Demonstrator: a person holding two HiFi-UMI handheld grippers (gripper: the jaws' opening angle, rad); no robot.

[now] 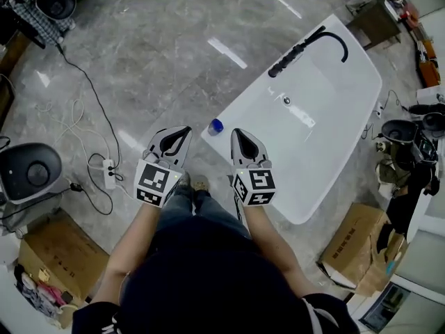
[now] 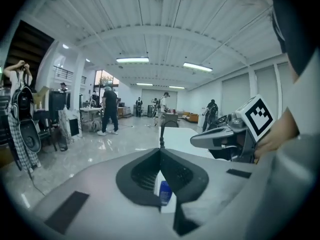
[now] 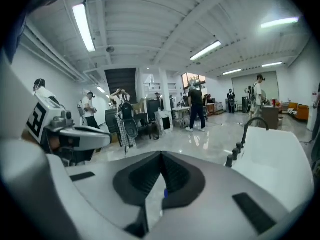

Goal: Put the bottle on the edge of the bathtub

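A small bottle (image 1: 215, 126) with a blue cap stands upright on the near corner of the white bathtub's (image 1: 361, 58) rim. My left gripper (image 1: 185, 129) is just left of it and my right gripper (image 1: 237, 131) just right of it, both raised above the bottle and apart from it. Both are shut with nothing between the jaws. In the left gripper view the bottle (image 2: 165, 193) shows below the closed left gripper (image 2: 160, 150), with the right gripper (image 2: 194, 141) beside it. The right gripper view shows its own closed tips (image 3: 161, 154) and the tub (image 3: 280, 156).
A black faucet (image 1: 307, 46) curves over the tub's far rim. On the floor lie a power strip (image 1: 109, 175) with cables, a black round device (image 1: 28, 172) and cardboard boxes (image 1: 59, 252) (image 1: 354, 245). Several people stand far off in the hall (image 2: 109, 111).
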